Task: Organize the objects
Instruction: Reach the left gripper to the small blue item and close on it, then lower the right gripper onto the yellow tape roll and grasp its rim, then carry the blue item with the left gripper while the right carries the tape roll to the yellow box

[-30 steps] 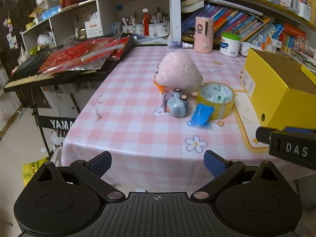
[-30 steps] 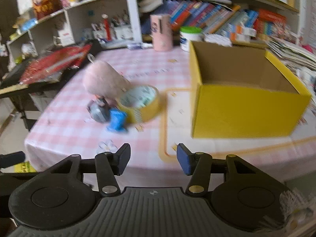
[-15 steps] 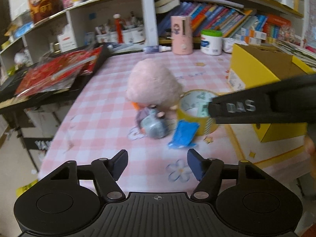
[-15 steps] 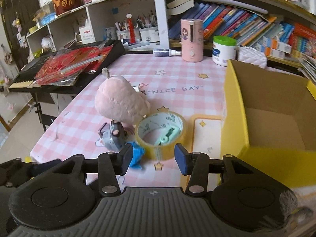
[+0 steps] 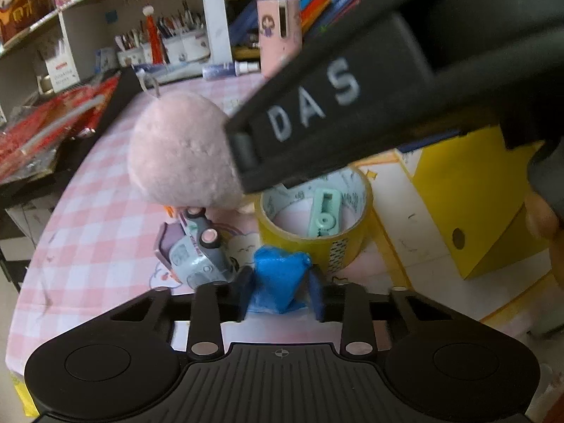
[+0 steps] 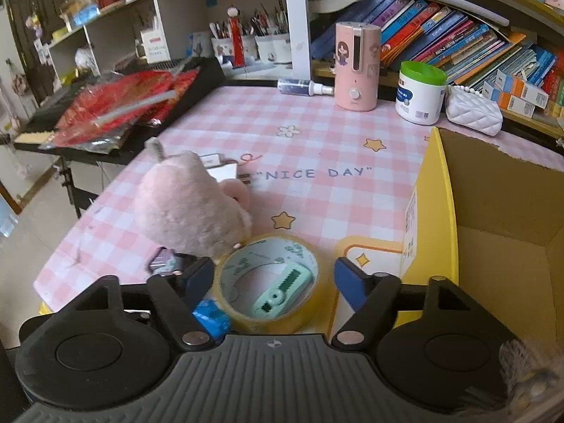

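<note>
Left hand-held gripper (image 5: 280, 287), wide before, now closing on blue toy (image 5: 278, 282).

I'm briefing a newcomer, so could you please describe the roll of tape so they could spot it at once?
Start at the open yellow box on the pink checked tablecloth. Just beside its near corner lies the roll of tape, flat, in front of the pink plush toy. It alone is a yellowish ring, with a mint-green cutter inside.
</note>
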The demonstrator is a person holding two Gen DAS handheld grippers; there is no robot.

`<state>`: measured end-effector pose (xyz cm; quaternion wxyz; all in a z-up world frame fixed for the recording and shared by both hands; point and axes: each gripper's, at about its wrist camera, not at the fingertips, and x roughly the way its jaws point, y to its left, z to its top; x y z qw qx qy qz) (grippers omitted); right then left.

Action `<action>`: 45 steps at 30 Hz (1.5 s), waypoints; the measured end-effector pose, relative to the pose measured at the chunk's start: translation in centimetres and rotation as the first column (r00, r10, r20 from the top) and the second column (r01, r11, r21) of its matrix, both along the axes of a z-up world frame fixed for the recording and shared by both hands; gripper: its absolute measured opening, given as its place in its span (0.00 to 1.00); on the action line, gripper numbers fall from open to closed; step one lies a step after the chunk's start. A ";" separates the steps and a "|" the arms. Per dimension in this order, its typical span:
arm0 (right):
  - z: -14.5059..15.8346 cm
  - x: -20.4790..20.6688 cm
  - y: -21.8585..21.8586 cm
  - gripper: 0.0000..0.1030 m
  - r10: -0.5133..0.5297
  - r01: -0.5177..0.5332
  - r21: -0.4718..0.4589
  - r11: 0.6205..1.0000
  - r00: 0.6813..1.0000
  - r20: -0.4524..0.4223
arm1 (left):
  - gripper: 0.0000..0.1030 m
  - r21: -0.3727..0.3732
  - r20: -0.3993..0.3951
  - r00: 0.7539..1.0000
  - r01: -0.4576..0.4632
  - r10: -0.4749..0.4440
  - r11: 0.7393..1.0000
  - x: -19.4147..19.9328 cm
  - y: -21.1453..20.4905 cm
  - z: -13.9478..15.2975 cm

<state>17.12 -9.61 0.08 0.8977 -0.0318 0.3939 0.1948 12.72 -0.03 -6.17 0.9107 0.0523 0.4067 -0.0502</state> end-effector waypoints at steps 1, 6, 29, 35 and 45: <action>-0.2 0.3 0.1 0.77 0.004 -0.004 -0.006 1.000 1.000 -0.005 | 0.26 0.003 0.006 1.000 0.003 -0.003 1.000 0.0 0.0 0.0; -1.3 1.7 1.1 0.88 0.030 -0.032 -0.044 0.999 0.999 -0.041 | 0.24 -0.049 0.006 1.000 -0.006 0.006 0.999 -0.9 1.2 0.6; -4.9 3.1 4.9 0.88 0.085 -0.098 -0.218 0.971 0.994 -0.066 | 0.22 -0.118 0.039 0.979 -0.195 0.201 0.974 -5.4 6.7 3.7; -1.1 0.7 3.2 0.88 0.049 -0.043 -0.129 0.991 0.998 0.046 | 0.22 -0.153 0.077 0.974 -0.200 0.213 0.968 -6.5 7.4 5.2; 3.7 -6.1 -1.2 0.88 -0.040 0.039 0.006 0.999 0.990 0.134 | 0.22 -0.179 0.133 0.981 -0.114 0.139 0.977 -9.4 7.1 7.2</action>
